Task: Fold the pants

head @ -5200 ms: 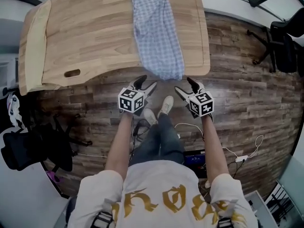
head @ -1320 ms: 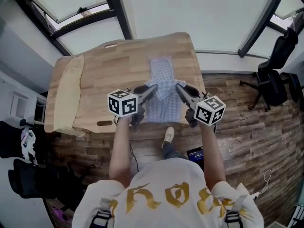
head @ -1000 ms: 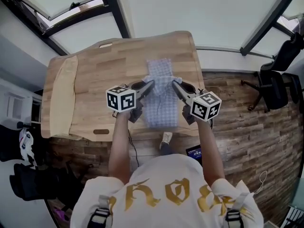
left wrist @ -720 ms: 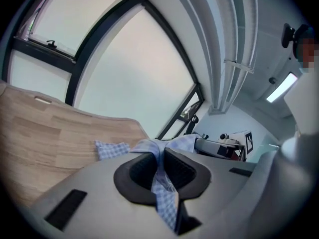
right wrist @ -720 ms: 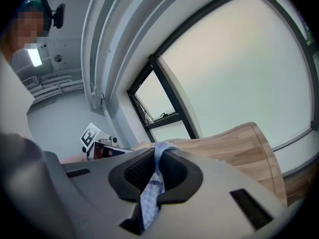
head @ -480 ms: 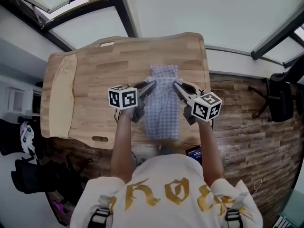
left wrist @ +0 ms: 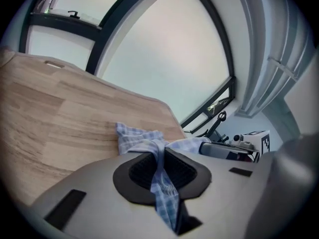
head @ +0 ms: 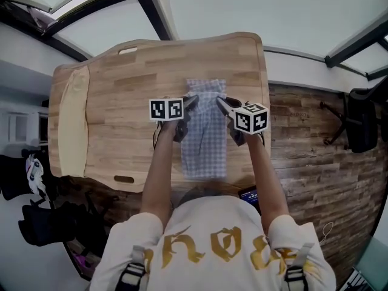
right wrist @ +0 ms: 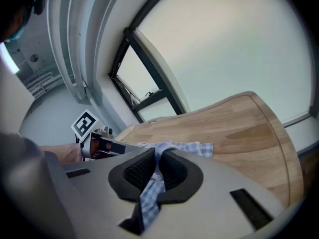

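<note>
Now left claw (head: 193, 100) & right claw (head: 220, 102) are each clamping a pinch of checked pants (head: 204, 141), lying on the surface (head: 121, 83), right part.

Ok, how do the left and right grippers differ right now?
The left gripper pinches the pants at their left edge; the right gripper pinches the right edge. The left gripper's cube looks level, the right gripper's cube tilted. Both have jaws shut on the fabric.
</note>
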{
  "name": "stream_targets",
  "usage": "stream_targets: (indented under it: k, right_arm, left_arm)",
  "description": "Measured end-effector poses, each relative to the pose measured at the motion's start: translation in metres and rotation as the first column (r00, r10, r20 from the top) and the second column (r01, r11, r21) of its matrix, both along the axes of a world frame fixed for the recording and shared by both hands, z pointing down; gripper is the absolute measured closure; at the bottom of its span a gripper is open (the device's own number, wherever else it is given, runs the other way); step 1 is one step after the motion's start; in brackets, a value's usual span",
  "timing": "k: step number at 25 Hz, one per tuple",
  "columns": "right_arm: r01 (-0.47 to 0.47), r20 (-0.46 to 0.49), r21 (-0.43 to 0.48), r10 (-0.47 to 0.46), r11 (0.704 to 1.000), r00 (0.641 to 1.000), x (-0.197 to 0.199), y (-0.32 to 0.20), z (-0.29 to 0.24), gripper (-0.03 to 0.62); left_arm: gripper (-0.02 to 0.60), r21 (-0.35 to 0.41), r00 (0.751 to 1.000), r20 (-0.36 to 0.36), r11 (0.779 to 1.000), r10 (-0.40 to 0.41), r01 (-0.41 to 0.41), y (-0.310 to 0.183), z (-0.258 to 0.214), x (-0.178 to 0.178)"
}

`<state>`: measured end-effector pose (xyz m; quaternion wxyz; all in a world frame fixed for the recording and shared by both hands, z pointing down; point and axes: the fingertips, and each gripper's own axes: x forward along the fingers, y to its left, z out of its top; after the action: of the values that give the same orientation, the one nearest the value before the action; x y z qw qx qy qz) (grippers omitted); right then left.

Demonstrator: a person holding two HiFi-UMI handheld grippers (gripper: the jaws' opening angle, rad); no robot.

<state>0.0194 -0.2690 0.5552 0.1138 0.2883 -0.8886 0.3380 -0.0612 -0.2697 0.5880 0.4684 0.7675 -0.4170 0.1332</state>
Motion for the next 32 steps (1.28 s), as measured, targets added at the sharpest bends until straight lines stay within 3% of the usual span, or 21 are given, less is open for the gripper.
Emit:
stream_targets:
  k: [3, 5, 9, 12, 15, 17, 22, 25, 29, 32]
  right_arm:
    - [-0.017, 0.021, -0.035, 0.017, 0.999, 1.0, -0.002, -0.01, 0.02, 0.536]
    - [-0.003, 0.027, -0.071, 0.005, 0.997, 1.0, -0.006, -0.015, 0.031, 0.454]
    - [0.019, -0.048, -0.074, -0.023, 0.997, 0.999, -0.01, -0.023, 0.045, 0.418]
    - [-0.013, -0.06, -0.073, 0.008, 0.997, 0.998, -0.006, -0.03, 0.049, 0.416]
    - [0.03, -0.064, -0.085, -0.036, 0.996, 0.997, -0.011, -0.027, 0.054, 0.333]
    - [0.052, -0.073, -0.085, -0.059, 0.995, 0.996, -0.012, -0.027, 0.055, 0.321]
    - [-0.002, -0.013, -0.093, 0.001, 0.996, 1.0, -0.001, -0.029, 0.041, 0.322]
    - [-0.021, -0.015, -0.08, 0.019, 0.997, 1.0, 0.008, -0.024, 0.038, 0.326]
    - [-0.031, -0.045, -0.02, 0.03, 0.999, 0.999, 0.018, -0.015, 0.031, 0.369]
    - [0.059, 0.032, -0.005, -0.059, 0.998, 0.998, 0.007, 0.003, 0.019, 0.463]
  left_arm:
    - [0.508, -0.037, 1.0, -0.015, 0.999, -0.011, 0.011, -0.002, 0.021, 0.002]
    - [0.441, -0.042, 0.999, -0.031, 0.999, -0.028, 0.027, -0.001, 0.024, 0.001]
    - [0.33, -0.025, 0.997, -0.019, 0.996, -0.081, 0.08, 0.004, 0.025, -0.01]
    - [0.321, -0.018, 0.997, -0.01, 0.997, -0.078, 0.077, 0.008, 0.022, -0.014]
    - [0.322, -0.024, 1.0, -0.01, 0.999, -0.024, 0.024, 0.015, 0.018, -0.003]
    - [0.322, -0.042, 0.999, -0.037, 0.999, 0.0, -0.002, 0.019, 0.019, 0.011]
    - [0.322, -0.084, 0.997, -0.066, 0.996, 0.028, -0.034, 0.021, 0.034, 0.033]
    - [0.325, -0.104, 0.991, -0.132, 0.994, 0.001, -0.015, 0.012, 0.034, 0.037]
    - [0.37, -0.091, 0.955, -0.279, 0.992, -0.105, 0.083, -0.018, 0.012, 0.029]
    - [0.377, -0.068, 0.917, -0.331, 0.974, -0.224, 0.214, -0.047, 0.002, 0.007]
